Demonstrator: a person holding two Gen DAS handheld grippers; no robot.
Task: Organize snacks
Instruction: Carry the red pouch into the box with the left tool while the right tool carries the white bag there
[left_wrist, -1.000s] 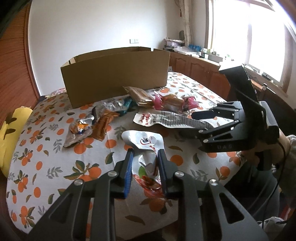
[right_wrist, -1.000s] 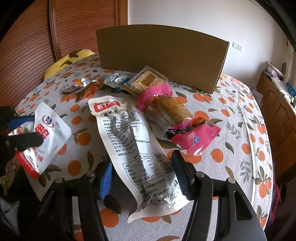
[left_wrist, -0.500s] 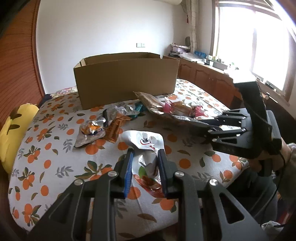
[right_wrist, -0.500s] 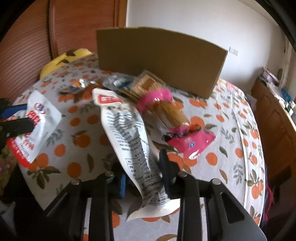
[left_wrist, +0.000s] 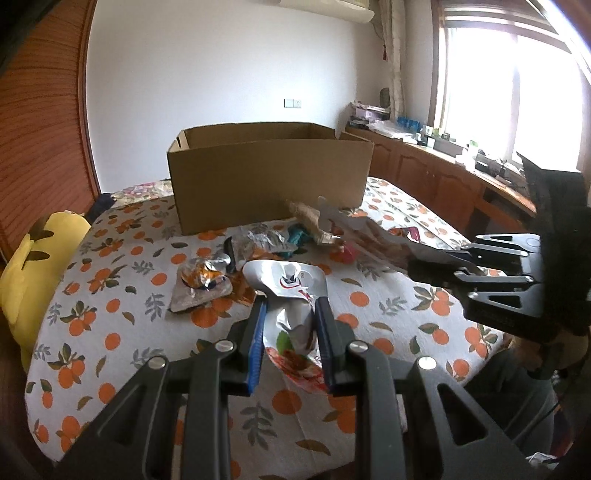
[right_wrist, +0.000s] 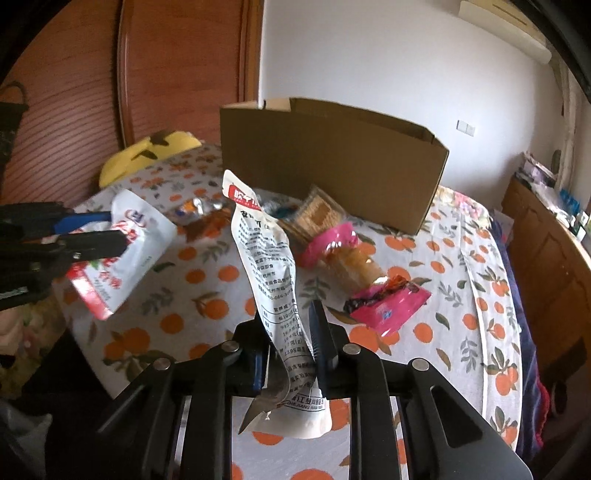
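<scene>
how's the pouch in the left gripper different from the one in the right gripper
The left pouch is short and wide, with a red bottom edge; the right pouch is long and narrow, covered in black print with a red label at the top. The left gripper pinches the left pouch around its crumpled middle; the right gripper clamps the right pouch near its lower end. Both are mostly white and held above the table.
</scene>
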